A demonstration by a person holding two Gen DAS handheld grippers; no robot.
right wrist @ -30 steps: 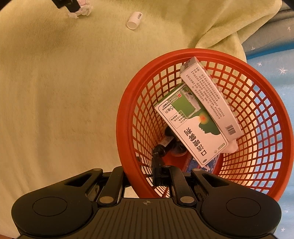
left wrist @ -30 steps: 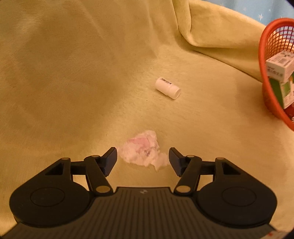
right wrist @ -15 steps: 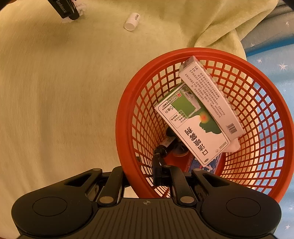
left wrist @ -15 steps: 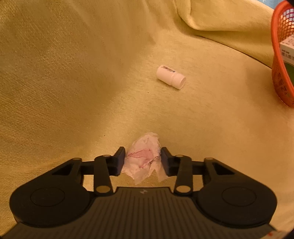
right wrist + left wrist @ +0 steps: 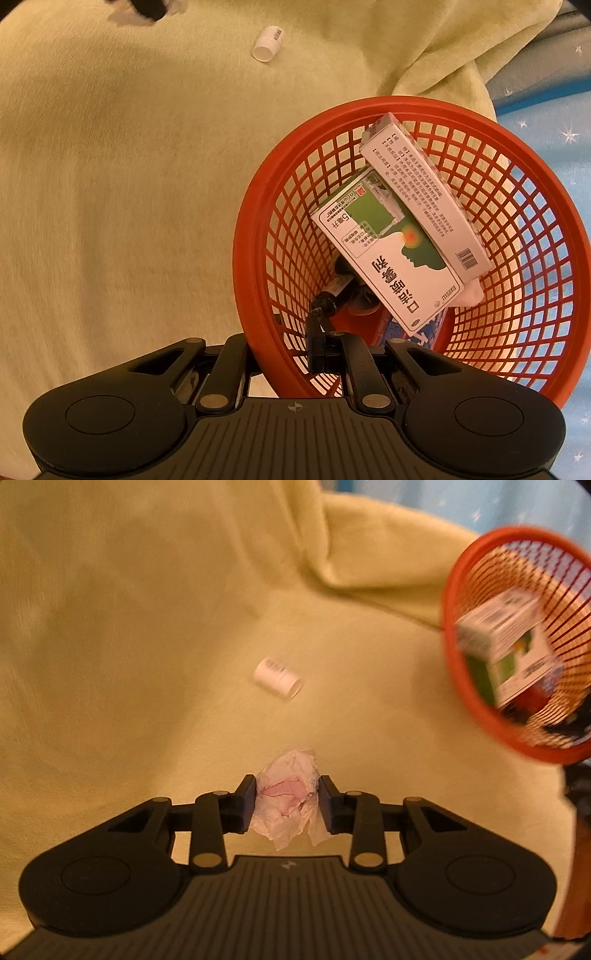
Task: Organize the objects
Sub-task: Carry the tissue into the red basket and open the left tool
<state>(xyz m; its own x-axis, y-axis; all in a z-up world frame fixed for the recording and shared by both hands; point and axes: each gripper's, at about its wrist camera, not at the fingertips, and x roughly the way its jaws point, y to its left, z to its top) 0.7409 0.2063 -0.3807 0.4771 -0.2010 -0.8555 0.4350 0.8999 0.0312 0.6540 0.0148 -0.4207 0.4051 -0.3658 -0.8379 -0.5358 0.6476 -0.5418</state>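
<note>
Rumpled yellow-green blanket (image 5: 122,192); blue starred fabric (image 5: 546,122) behind.

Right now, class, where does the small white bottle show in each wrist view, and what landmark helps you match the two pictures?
Left wrist: the bottle lies on its side near the middle, on the blanket beyond the tissue.
Right wrist: the bottle lies near the top edge, left of centre.
Shared landmark: the red basket, to the bottle's right in both.
</note>
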